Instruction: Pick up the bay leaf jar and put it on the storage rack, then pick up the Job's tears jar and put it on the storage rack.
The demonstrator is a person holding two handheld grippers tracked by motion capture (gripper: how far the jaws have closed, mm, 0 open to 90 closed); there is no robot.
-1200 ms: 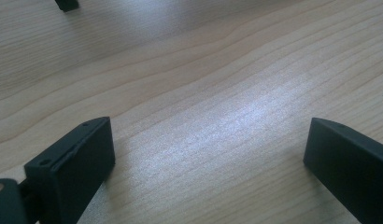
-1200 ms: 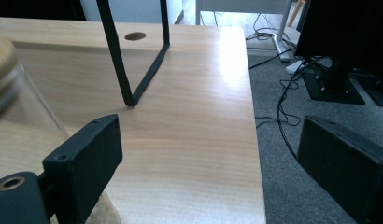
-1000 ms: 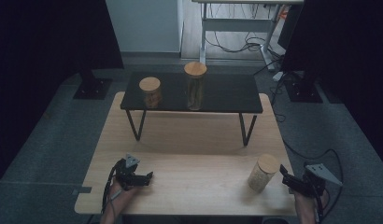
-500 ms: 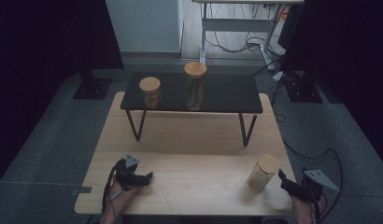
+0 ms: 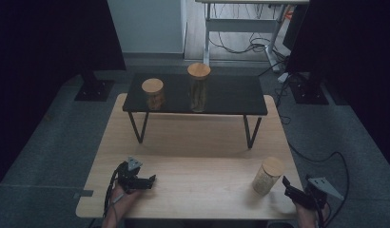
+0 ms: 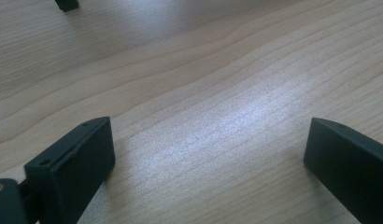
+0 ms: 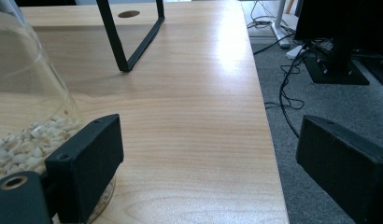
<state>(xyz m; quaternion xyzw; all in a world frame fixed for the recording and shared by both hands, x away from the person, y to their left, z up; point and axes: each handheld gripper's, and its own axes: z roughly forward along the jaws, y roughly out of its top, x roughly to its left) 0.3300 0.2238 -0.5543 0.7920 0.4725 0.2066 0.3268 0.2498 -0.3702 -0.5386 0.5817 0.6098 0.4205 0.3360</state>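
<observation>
My right gripper (image 5: 289, 186) sits fingers apart beside the jar (image 5: 268, 175), cut off in its own view, while my left gripper (image 5: 148, 181) gapes over bare tabletop (image 5: 198, 156).

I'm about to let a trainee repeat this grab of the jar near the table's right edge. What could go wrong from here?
1. The jar is not between the right claw's open jaws; it sits outside one jaw. Moving in like this could nudge or tip it.
2. The jar and claw are close to the table edge, so a knocked jar might roll off onto the floor.
3. It is glass and smooth, holding loose pale bits, so a glancing grip may slip.
</observation>
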